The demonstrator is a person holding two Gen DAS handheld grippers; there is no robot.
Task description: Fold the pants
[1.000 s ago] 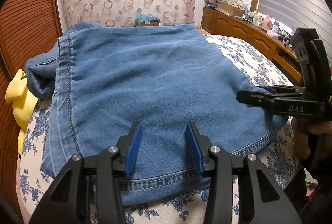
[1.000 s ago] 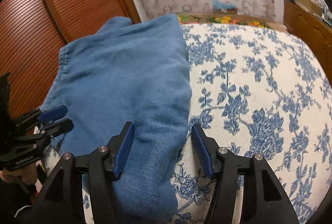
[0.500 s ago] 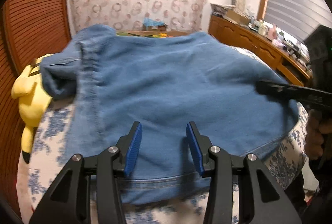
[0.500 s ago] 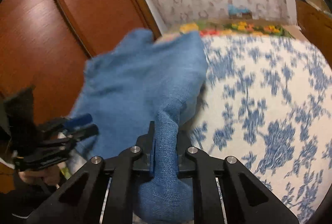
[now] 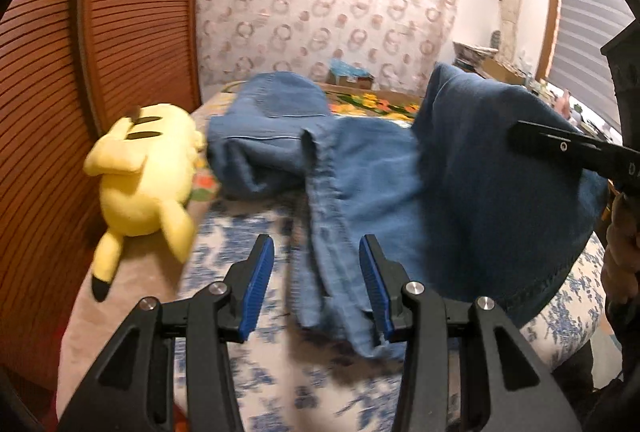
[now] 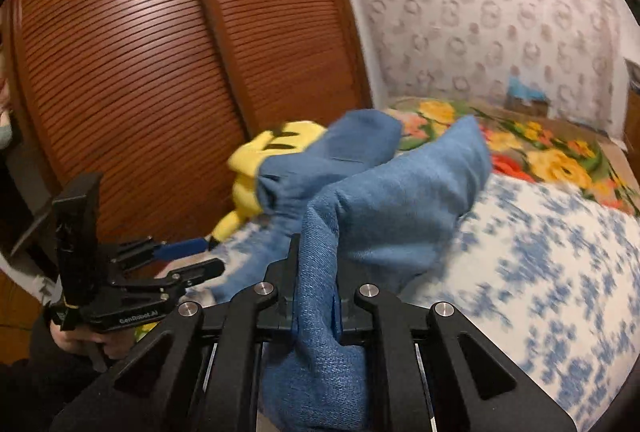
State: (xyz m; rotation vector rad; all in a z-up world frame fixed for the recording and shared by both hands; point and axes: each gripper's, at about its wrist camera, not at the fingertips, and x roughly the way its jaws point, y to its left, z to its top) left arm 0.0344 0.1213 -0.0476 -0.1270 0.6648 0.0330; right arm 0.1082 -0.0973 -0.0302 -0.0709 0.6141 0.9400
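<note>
Blue denim pants [image 5: 400, 183] lie crumpled on the bed. My right gripper [image 6: 316, 280] is shut on a bunched fold of the denim and holds that side raised off the sheet. In the left wrist view the right gripper [image 5: 560, 147] comes in from the right with the cloth draped over it. My left gripper [image 5: 316, 288] hangs open above the near hem; a strip of denim runs between its blue pads [image 5: 260, 284], which do not press on it. The left gripper [image 6: 192, 258] also shows low on the left in the right wrist view, beside the pants [image 6: 400, 199].
A yellow plush toy [image 5: 148, 171] lies on the bed's left side against the louvred wooden doors [image 5: 60, 71]. The blue-flowered sheet [image 6: 540, 272] spreads to the right, a bright flowered blanket [image 6: 540, 151] beyond it. A wooden dresser [image 5: 500, 63] stands far right.
The right gripper's jaws closed on the pants' right edge and rose with it, pulling the cloth up and leftward. The left gripper drew back and swung left, staying open; the plush toy came into fuller view.
</note>
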